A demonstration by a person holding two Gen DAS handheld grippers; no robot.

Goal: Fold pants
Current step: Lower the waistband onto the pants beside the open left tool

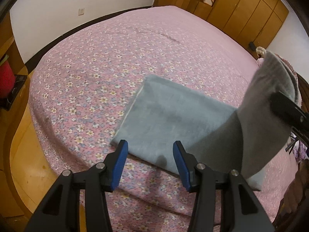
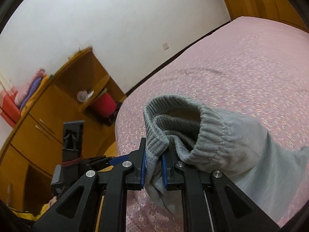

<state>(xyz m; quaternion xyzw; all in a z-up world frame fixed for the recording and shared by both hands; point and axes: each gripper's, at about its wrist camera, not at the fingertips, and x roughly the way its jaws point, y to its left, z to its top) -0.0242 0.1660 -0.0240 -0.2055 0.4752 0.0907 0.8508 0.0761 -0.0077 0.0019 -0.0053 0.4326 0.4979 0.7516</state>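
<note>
Fleece pants (image 1: 173, 116), grey-blue and soft, lie partly folded on a pink flowered bedspread (image 1: 92, 61) in the left wrist view, their flat rectangle sitting near the camera and a little right of centre. The left gripper (image 1: 150, 147) hangs just above the near edge of that rectangle with its blue pads (image 1: 119, 164) standing apart and nothing between them — no cloth touches either one. At the right of this view one leg of the pants rises off the bed in a steep grey sheet, carried up by the black finger of the right gripper (image 1: 287, 108), which enters from the right edge. Beyond the bed a white wall (image 1: 77, 0) runs along the far left, a row of wooden wardrobes (image 1: 241, 9) fills the far right, and a red container (image 1: 6, 79) stands on a wooden unit at the left edge. In the right wrist view the right gripper (image 2: 154, 158) is clamped on the ribbed cuff (image 2: 173, 114) of the pants: the blue pads pinch a bunched fold of grey knit, the cuff's opening gapes just beyond the fingertips, and the rest of the leg trails away to the right and down over the bedspread (image 2: 241, 61). To the left of it stands a wooden cabinet (image 2: 48, 116) with a red container (image 2: 104, 104) in an open shelf, and the left gripper's black body (image 2: 73, 135) shows low at the left — its jaws cannot be judged from here.
</note>
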